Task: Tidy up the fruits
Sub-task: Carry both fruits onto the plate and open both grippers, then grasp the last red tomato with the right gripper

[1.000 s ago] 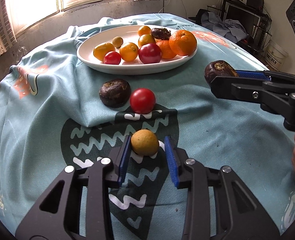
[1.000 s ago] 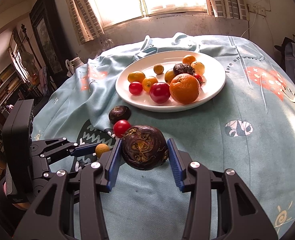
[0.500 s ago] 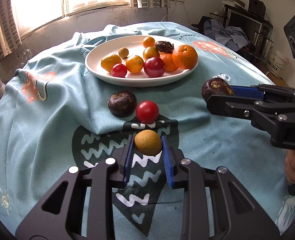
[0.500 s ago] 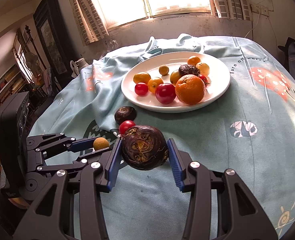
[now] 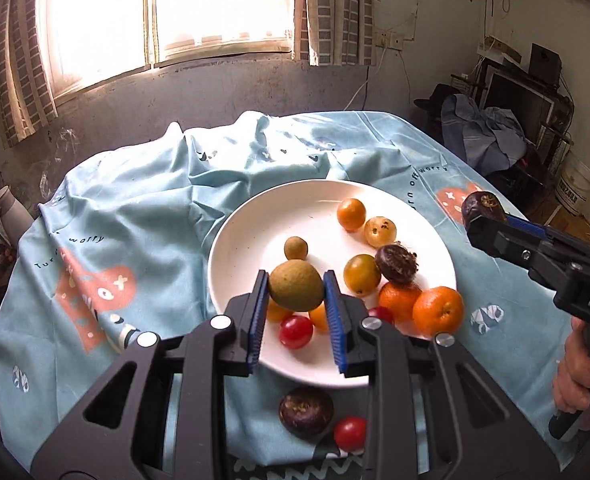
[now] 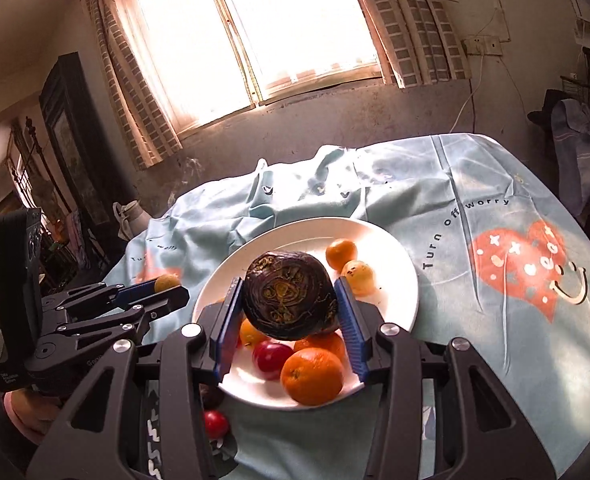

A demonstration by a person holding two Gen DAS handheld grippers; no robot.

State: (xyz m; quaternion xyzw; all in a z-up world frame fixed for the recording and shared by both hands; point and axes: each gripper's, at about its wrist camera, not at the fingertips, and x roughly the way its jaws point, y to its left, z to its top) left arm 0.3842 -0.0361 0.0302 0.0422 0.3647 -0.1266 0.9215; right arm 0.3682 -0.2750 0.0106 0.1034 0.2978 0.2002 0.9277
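My left gripper (image 5: 295, 292) is shut on a yellow-brown round fruit (image 5: 296, 285) and holds it above the near part of the white plate (image 5: 255, 224). The plate holds several oranges, tomatoes and small fruits. My right gripper (image 6: 289, 300) is shut on a dark purple wrinkled fruit (image 6: 289, 300) above the same plate (image 6: 391, 252). It shows at the right in the left wrist view (image 5: 481, 210). A dark purple fruit (image 5: 305, 411) and a red tomato (image 5: 350, 433) lie on the cloth in front of the plate.
A light blue printed tablecloth (image 5: 135, 232) covers the table, bunched in folds behind the plate. A wall with a bright window (image 6: 255, 32) stands behind. Furniture and draped clothes (image 5: 491, 140) stand at the right. My left gripper also shows at the left in the right wrist view (image 6: 167, 282).
My left gripper closed on the yellow-brown fruit, lifted it off the cloth and carried it forward over the plate. My right gripper moved forward over the plate with the dark fruit.
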